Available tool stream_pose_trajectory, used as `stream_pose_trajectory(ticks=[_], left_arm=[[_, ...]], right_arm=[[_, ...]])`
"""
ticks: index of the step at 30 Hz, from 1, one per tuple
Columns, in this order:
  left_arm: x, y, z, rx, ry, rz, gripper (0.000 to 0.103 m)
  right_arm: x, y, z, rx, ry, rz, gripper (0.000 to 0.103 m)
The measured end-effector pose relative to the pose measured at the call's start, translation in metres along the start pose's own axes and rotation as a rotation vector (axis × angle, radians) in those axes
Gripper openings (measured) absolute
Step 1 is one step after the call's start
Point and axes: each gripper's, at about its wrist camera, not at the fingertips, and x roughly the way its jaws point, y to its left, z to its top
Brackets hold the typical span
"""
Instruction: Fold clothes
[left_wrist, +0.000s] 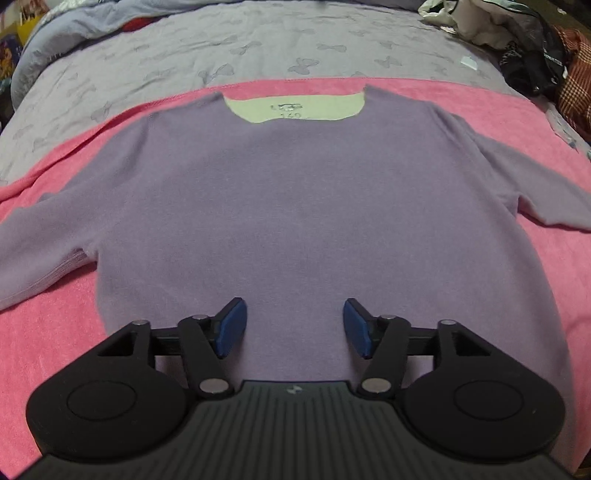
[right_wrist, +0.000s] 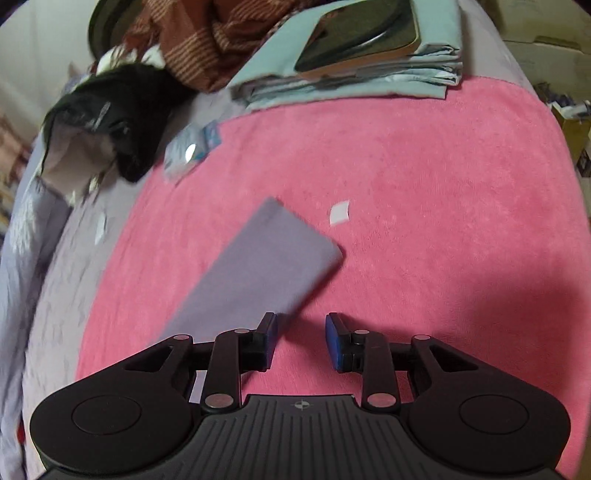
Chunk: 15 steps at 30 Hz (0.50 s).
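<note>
A lilac long-sleeved top (left_wrist: 295, 206) lies flat on a pink towel (left_wrist: 498, 110), its pale neckline facing away and both sleeves spread out sideways. My left gripper (left_wrist: 294, 325) hovers open over the hem, with nothing between its blue pads. In the right wrist view one lilac sleeve (right_wrist: 258, 266) runs diagonally across the pink towel (right_wrist: 424, 221), its cuff end pointing up and right. My right gripper (right_wrist: 301, 341) is open just below the sleeve's lower edge, its left finger (right_wrist: 267, 339) beside the fabric, holding nothing.
A grey bow-print sheet (left_wrist: 221, 55) lies beyond the towel. Piled clothes and a black bag (right_wrist: 118, 110) sit at the far left, a folded pale-green stack (right_wrist: 351, 74) at the back. A small white scrap (right_wrist: 340, 212) and a plastic packet (right_wrist: 190, 151) lie near the sleeve.
</note>
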Motion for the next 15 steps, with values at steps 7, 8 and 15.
stream_pose_trajectory(ticks=[7,8,15], left_arm=[[0.006,-0.005,-0.004,-0.012,0.015,0.011,0.072],[0.005,-0.005,-0.004,-0.018,0.015,0.011,0.072],[-0.016,0.016,-0.012,-0.189,-0.053,0.043,0.071]], right_arm=[[0.02,0.003,0.016,0.036,-0.054,-0.025,0.017],[0.021,0.002,0.019,0.049,-0.043,-0.022,0.005],[-0.027,0.061,0.022,-0.133,0.004,0.2,0.004]])
